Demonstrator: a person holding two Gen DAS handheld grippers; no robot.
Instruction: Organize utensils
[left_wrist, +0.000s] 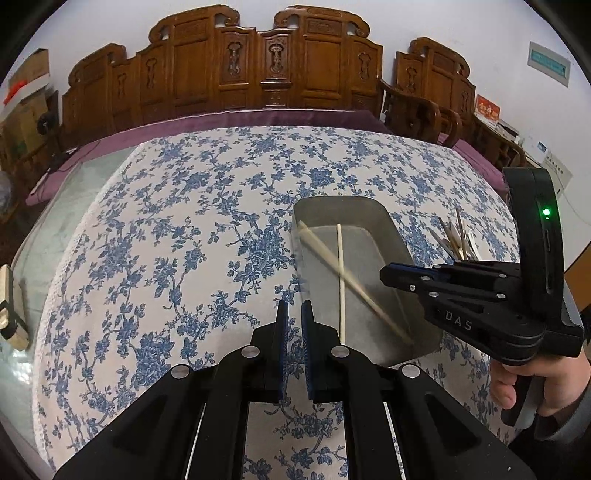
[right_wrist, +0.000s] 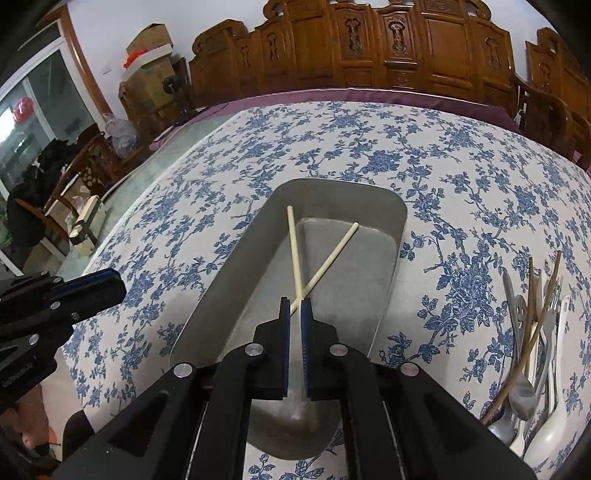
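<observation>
**Mia:** Where are the chopsticks?

**Ben:** Two pale chopsticks (right_wrist: 295, 251) lie in the grey metal tray (right_wrist: 388, 236). They cross each other like an X.

**Mia:** Where is the tray?

**Ben:** It sits on the tabletop (right_wrist: 369, 147), on a white cloth with blue flowers.

**Mia:** What is the right gripper (right_wrist: 295, 306) doing?

**Ben:** It hangs over the near part of the tray and points down at it. Its fingers are almost together, with just a thin gap. The near ends of the chopsticks seem to run under the tips. I cannot tell if the fingers touch them.

**Mia:** And the left gripper (left_wrist: 294, 308)?

**Ben:** It is over the cloth, just beside the tray's left wall. Its fingers are nearly shut too, and nothing is between them.

**Mia:** Are there more utensils?

**Ben:** Yes. A pile of utensils (right_wrist: 532, 350) lies on the cloth, to the right of the tray. I see metal spoons, a white spoon, a fork and some brown chopsticks, all mixed up.

**Mia:** Who holds the grippers?

**Ben:** A person. One hand (left_wrist: 532, 384) is wrapped round the handle of the right gripper.
</observation>
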